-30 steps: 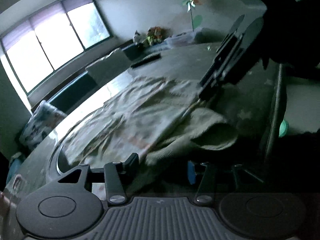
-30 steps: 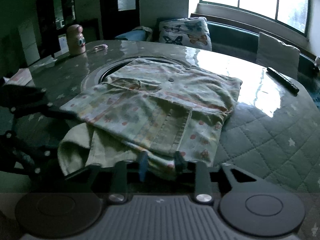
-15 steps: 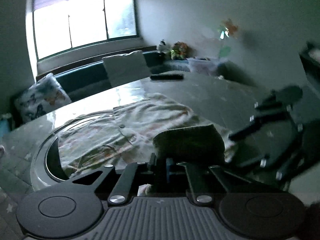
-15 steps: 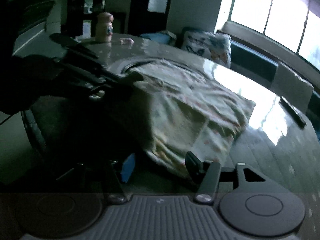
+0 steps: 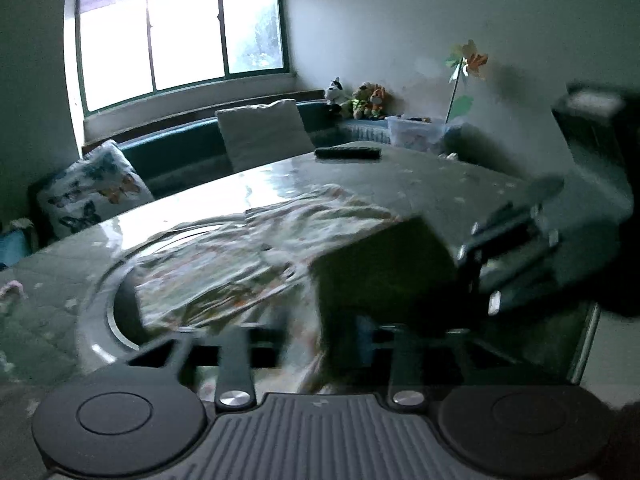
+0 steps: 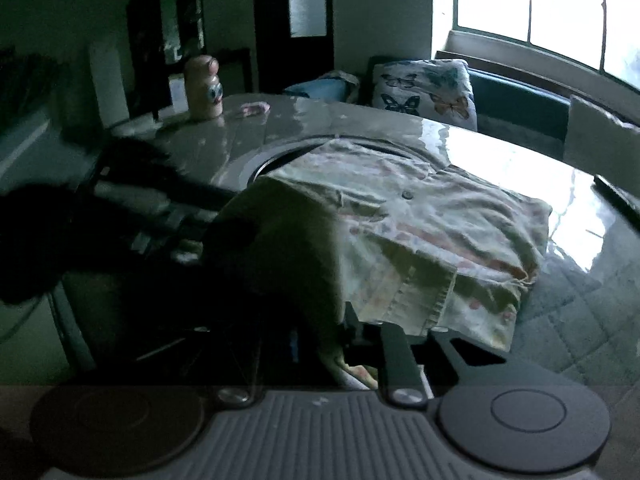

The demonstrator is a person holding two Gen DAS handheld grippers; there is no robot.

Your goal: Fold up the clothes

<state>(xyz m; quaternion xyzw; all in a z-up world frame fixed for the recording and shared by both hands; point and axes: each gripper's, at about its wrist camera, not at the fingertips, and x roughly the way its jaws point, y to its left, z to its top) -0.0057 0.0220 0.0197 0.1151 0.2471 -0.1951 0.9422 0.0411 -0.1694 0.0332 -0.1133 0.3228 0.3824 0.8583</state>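
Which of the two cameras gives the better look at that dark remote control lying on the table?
The left wrist view. There the remote control lies whole and unobstructed at the far edge of the table, in front of the white cushion. The right wrist view catches only a dark sliver of it at the right edge.

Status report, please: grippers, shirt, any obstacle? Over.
Left gripper just opened, shirt hem between its jaws. Right gripper just closed on the raised fold. Remote control lies apart from shirt.

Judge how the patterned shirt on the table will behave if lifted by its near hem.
The patterned shirt is probably floppy: its raised near edge already droops in folds. Likely light, thin fabric. It may slide on the glossy table.
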